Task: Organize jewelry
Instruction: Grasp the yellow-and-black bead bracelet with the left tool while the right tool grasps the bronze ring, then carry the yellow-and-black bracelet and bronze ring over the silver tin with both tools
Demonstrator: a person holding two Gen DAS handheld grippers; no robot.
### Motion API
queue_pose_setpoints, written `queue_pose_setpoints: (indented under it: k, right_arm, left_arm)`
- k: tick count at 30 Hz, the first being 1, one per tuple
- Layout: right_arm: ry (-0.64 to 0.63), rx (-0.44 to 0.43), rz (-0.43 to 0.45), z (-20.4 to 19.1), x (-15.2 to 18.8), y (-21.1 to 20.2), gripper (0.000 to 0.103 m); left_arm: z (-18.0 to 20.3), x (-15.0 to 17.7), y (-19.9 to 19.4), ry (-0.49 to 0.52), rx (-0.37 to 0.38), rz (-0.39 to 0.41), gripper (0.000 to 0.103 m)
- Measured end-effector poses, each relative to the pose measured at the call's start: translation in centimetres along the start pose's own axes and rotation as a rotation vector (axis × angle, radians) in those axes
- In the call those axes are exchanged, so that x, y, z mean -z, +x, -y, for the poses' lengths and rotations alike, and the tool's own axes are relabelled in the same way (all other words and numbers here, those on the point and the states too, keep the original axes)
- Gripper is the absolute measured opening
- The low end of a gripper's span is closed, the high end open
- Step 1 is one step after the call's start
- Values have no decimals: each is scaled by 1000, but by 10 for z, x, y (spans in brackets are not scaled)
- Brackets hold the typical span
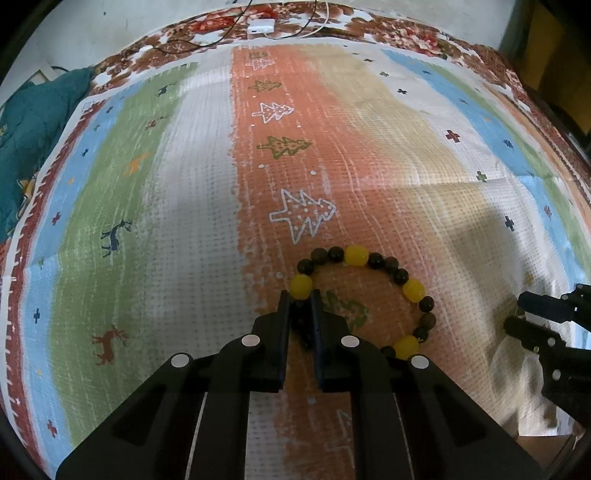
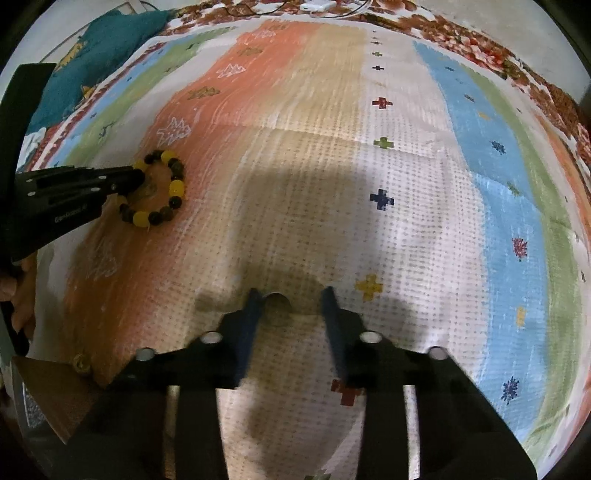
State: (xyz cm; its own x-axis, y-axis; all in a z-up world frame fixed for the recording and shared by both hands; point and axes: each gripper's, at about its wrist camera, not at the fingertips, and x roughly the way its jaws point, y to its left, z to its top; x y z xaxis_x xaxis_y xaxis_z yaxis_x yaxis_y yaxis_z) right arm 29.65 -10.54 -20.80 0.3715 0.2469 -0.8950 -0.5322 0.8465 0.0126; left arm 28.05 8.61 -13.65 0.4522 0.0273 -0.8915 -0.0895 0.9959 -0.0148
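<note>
Bracelet: closed ring of round beads, mostly dark brown to black, broken by several larger translucent yellow ones; flat on the cloth.
Bracelet place: on the orange stripe of the cloth, just near of a white tree outline, with a faded green tree print inside the ring; in the right wrist view far to the left.
Left gripper: clenched on the bracelet's left side, dark beads pinched between the two black fingers, a yellow bead just beyond the tips; tilted steeply down at the cloth.
Left gripper from the side: reaches in from the left edge, tips on the ring's left side; part of a hand visible behind it at the picture's left edge.
Right gripper: jaws apart, pointed steeply down over the white dotted part of the cloth, well right of the bracelet; its picture is blurred.
Small thing at right gripper: a dull round object against the left finger's inner face, clear of the right finger; too blurred to name.
Right gripper in left view: at the right edge, fingers reaching leftward, apart from the bracelet.
Cloth: striped in blue, green, white, orange and tan, printed with trees, deer and crosses.
Far edge: white box with cables; teal fabric at far left.
</note>
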Motion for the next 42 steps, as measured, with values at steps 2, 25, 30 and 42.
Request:
queue_pose_setpoints:
  k: [2,25,30,42]
  right_arm:
    - [-3,1,3,0,0,0,20]
    - [-35,-24,25,-6,-1,-15,20]
    - [-40,-21,39,-9,-3,-21,20]
    - [-57,-17,91,-16,-2,-43,20]
  left_arm:
    - [0,0,0,0,0,1,10]
    - [-2,-3,-22,-19,24,22,9]
    - [0,-3,-43,-22,33,51,9]
    - [10,2,-77,-37,38,90,9]
